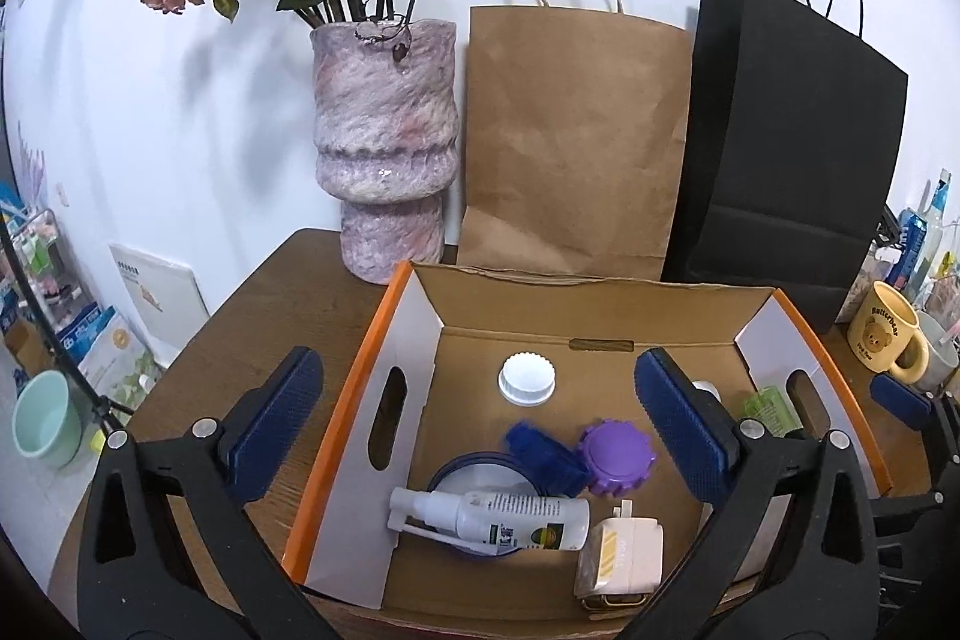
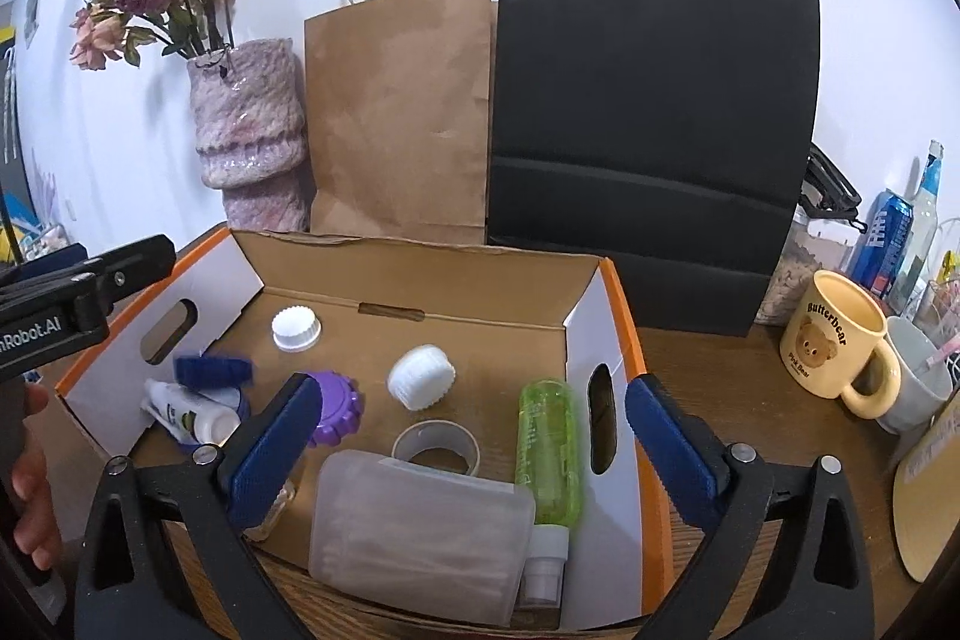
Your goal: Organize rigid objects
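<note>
Both claws stand released and empty: left claw (image 1: 486,430), right claw (image 2: 471,436). Cardboard box (image 2: 420,280) sits on the desk (image 2: 720,358), holding white spray bottle (image 1: 510,520) at 6 o'clock, green bottle (image 2: 549,454) at 3 o'clock, purple cap (image 1: 618,457) centrally.

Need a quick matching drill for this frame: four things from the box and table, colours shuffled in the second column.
Things:
1. paper bag with black handles
2. gear-shaped lid
3. slim bottle by the box's right wall
4. bear mug

Colours:
A. green
B. cream yellow
C. black
D. purple

Pairs: 1-C, 2-D, 3-A, 4-B
</note>
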`<state>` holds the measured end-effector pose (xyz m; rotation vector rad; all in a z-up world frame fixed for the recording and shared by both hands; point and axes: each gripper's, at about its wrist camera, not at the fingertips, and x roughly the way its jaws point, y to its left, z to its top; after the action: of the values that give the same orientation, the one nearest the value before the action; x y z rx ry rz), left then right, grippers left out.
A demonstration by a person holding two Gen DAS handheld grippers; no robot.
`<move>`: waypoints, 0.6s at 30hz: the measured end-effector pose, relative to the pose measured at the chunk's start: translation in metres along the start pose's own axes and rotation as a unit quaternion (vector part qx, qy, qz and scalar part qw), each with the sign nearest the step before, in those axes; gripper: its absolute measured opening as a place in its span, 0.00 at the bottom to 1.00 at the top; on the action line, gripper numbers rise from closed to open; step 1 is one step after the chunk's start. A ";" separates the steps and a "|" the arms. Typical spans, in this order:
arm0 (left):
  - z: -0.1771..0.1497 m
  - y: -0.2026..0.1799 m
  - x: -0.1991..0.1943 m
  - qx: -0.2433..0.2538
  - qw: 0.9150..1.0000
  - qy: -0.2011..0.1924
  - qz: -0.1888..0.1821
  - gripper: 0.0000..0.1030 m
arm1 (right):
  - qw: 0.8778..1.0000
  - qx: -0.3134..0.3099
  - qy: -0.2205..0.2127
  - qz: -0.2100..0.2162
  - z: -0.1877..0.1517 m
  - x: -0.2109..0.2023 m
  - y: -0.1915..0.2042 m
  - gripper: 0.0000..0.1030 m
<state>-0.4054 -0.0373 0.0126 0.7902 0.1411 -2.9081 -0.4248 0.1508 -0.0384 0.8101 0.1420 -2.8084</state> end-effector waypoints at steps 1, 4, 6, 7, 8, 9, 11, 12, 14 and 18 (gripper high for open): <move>0.000 0.000 -0.001 0.000 1.000 0.000 0.001 1.00 | 1.000 0.000 -0.001 0.001 0.000 -0.001 0.001 1.00; 0.001 -0.001 -0.005 0.001 1.000 -0.002 -0.003 1.00 | 1.000 -0.001 -0.003 0.004 0.001 -0.004 0.002 1.00; 0.001 -0.001 -0.009 0.002 1.000 -0.003 -0.007 1.00 | 1.000 0.000 -0.006 0.006 0.002 -0.007 0.002 1.00; 0.001 -0.002 -0.012 0.004 1.000 -0.006 -0.010 1.00 | 1.000 -0.001 -0.008 0.007 0.001 -0.009 0.002 1.00; 0.001 -0.002 -0.016 0.007 1.000 -0.008 -0.011 1.00 | 1.000 -0.002 -0.008 0.007 0.001 -0.011 0.002 1.00; 0.001 -0.002 -0.019 0.008 1.000 -0.011 -0.011 1.00 | 1.000 -0.003 -0.009 0.006 0.000 -0.014 0.001 1.00; 0.000 -0.001 -0.026 0.011 1.000 -0.015 -0.015 1.00 | 1.000 -0.001 -0.011 0.008 -0.001 -0.020 0.000 1.00; -0.001 -0.001 -0.030 0.013 1.000 -0.016 -0.015 1.00 | 1.000 0.000 -0.012 0.009 -0.002 -0.023 -0.001 1.00; -0.002 0.001 -0.037 0.014 1.000 -0.019 -0.017 1.00 | 1.000 0.000 -0.014 0.010 -0.004 -0.031 -0.002 1.00; -0.008 0.005 -0.053 0.013 1.000 -0.022 -0.018 1.00 | 1.000 0.000 -0.015 0.013 -0.010 -0.048 -0.002 1.00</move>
<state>-0.3550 -0.0362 0.0322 0.7357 0.1156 -2.9648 -0.3802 0.1629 -0.0209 0.7625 0.1262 -2.7945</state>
